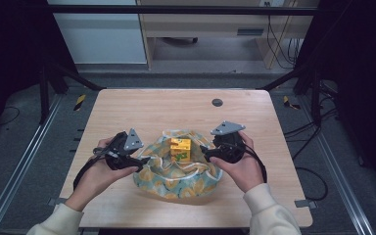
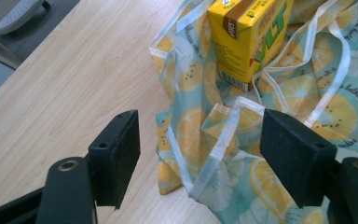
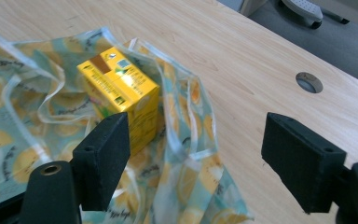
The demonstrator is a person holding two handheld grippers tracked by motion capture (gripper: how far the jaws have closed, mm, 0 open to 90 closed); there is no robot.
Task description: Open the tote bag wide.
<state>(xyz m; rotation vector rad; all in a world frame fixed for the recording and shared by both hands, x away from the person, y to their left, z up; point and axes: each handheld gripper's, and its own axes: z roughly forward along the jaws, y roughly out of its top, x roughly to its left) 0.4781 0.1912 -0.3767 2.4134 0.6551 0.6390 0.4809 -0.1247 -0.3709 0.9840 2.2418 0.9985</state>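
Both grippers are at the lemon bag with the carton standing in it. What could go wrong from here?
The yellow carton stands upright on loose cloth; tugging the bag could tip it. The left gripper, open, straddles a thin white strap that may slip free on closing. The right gripper, open, may pinch only one fabric layer.
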